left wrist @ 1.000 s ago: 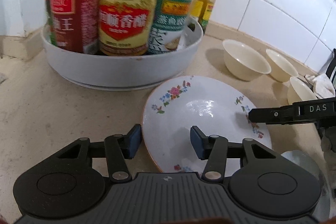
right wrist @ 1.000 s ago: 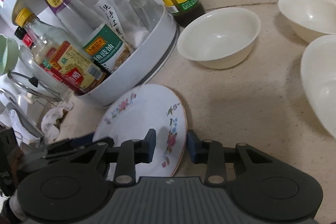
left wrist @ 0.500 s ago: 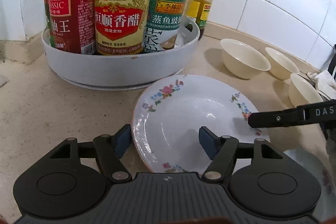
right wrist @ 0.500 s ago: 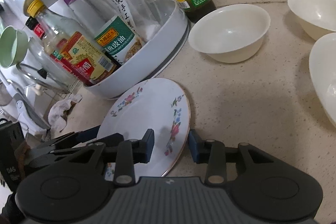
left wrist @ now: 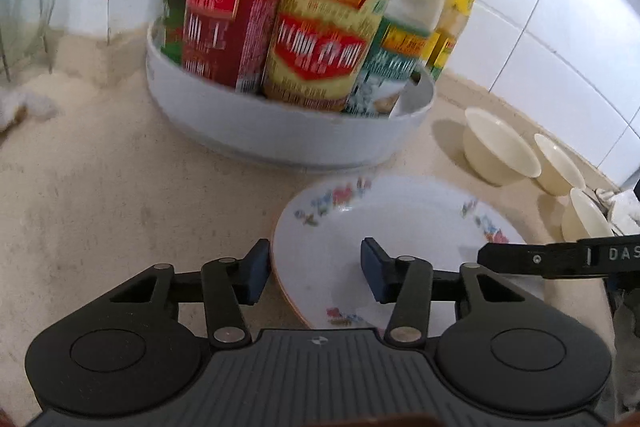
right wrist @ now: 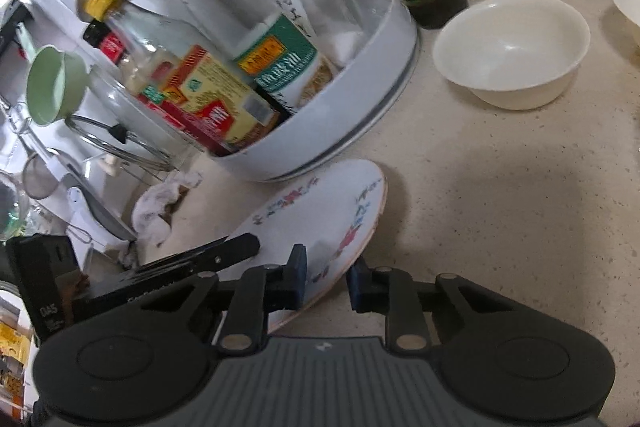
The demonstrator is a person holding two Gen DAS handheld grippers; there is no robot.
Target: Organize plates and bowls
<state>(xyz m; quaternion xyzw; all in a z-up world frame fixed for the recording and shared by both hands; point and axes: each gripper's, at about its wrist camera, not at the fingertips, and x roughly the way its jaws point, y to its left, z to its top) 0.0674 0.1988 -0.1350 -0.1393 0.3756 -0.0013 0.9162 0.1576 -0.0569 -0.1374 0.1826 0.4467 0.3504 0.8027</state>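
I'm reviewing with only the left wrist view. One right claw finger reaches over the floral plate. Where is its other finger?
Observer: In the right wrist view, the right claw straddles the floral plate rim, with the other finger outside it.
Reviewer: Is it clamped?
Observer: No, the jaws stand apart and a gap shows beside the rim.
Reviewer: What else nearby am I missing?
Observer: A green cup is left of the bottle tray, with a glass lid below it.

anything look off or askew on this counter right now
The floral plate is tilted, one edge raised off the counter, with the right gripper straddling its rim and the left gripper straddling the opposite rim. A crumpled rag lies behind it.
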